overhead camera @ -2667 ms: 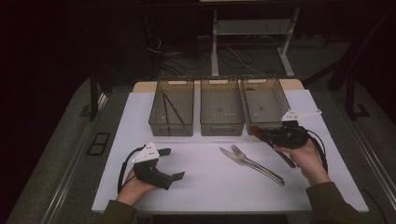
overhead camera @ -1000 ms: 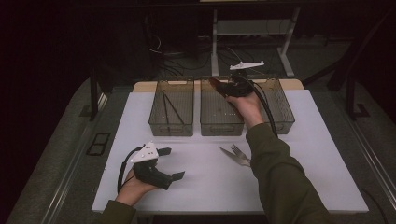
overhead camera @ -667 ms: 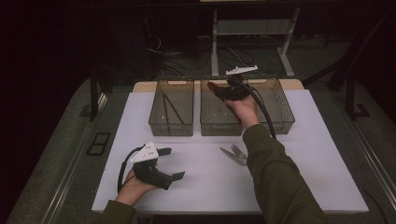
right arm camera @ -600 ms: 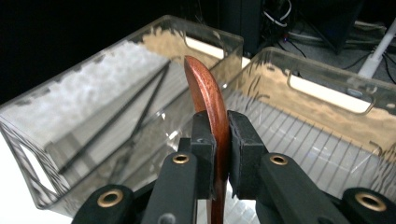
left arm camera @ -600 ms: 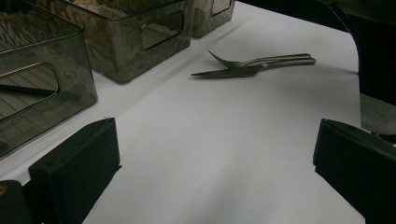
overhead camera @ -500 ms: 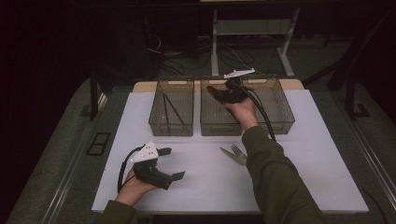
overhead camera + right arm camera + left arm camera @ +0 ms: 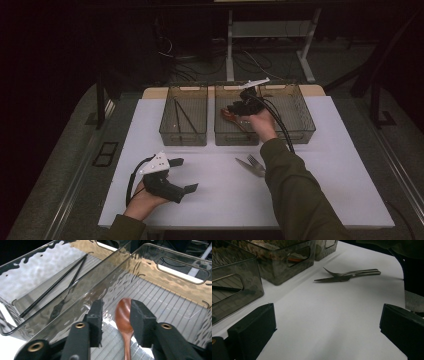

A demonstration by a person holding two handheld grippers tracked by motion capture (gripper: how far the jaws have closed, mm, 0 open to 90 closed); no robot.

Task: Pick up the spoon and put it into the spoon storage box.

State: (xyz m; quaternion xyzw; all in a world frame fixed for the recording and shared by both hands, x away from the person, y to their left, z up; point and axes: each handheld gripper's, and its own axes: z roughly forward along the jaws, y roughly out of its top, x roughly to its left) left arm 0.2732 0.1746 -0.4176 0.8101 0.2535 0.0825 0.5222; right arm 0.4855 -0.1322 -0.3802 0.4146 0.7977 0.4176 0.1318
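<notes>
A brown wooden spoon (image 7: 124, 311) lies in the middle smoky plastic bin (image 7: 236, 140). It sits between the parted jaws of my right gripper (image 7: 117, 303), close to the right jaw with a gap at the left one. Seen from the high view, the right gripper (image 7: 236, 108) hovers inside that bin with the spoon (image 7: 230, 117) just under it. My left gripper (image 7: 183, 175) rests on the white table at the front left, wide open with nothing between its jaws (image 7: 327, 325). A steel fork (image 7: 354, 271) and knife (image 7: 335, 279) lie together on the table.
Two black chopsticks (image 7: 55, 287) lie in the left bin (image 7: 182, 140). The right bin (image 7: 296, 107) stands beside the middle one. The fork and knife (image 7: 251, 164) lie partly under the person's right forearm. Cables and table legs are behind the table.
The right gripper went from the table's right side up over the middle bin, then dropped lower into it. The left gripper has stayed still.
</notes>
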